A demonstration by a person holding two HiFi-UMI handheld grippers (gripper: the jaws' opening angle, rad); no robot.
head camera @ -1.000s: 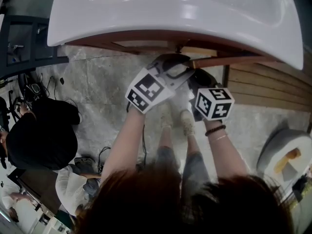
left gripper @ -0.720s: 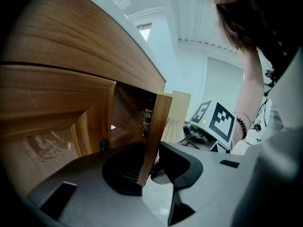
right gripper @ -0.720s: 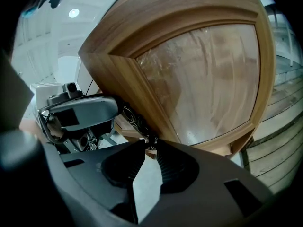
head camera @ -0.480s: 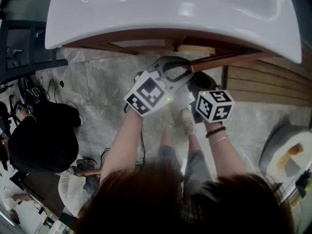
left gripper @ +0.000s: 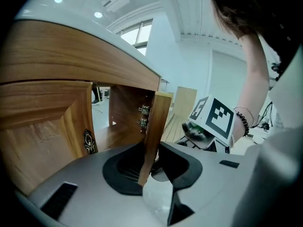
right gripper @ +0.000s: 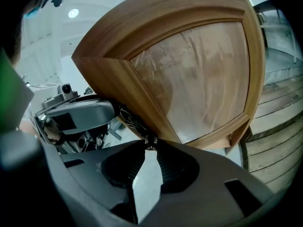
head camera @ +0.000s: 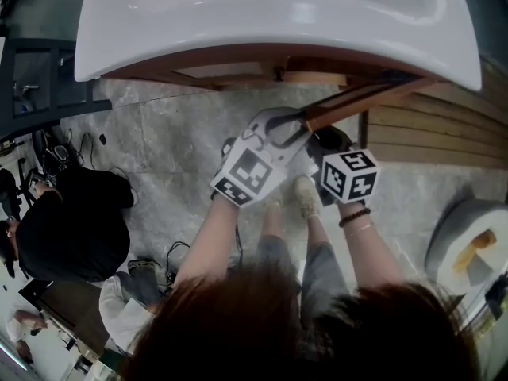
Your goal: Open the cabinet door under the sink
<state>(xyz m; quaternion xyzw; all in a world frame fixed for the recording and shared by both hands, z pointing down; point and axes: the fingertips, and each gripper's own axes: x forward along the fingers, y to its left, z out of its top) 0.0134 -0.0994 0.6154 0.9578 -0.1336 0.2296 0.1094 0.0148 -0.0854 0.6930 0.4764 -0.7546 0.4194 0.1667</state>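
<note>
Cabinet door (head camera: 365, 98) partly open; my left gripper (left gripper: 150, 167), jaws just closing, clamps its edge, right gripper (right gripper: 150, 150) pinches the handle (right gripper: 137, 126); swing wider.

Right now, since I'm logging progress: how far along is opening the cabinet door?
Done: the door stands partly swung out. In hand: right tongs pinch its handle; left tongs, just closed further, clamp its edge. Left: swinging it wider.

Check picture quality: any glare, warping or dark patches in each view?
Head view: bright glare on the sink, hair blurs the bottom edge. Left gripper view: fisheye bends the cabinet top, window washed out. Right gripper view: door panel bulges, corners black.
</note>
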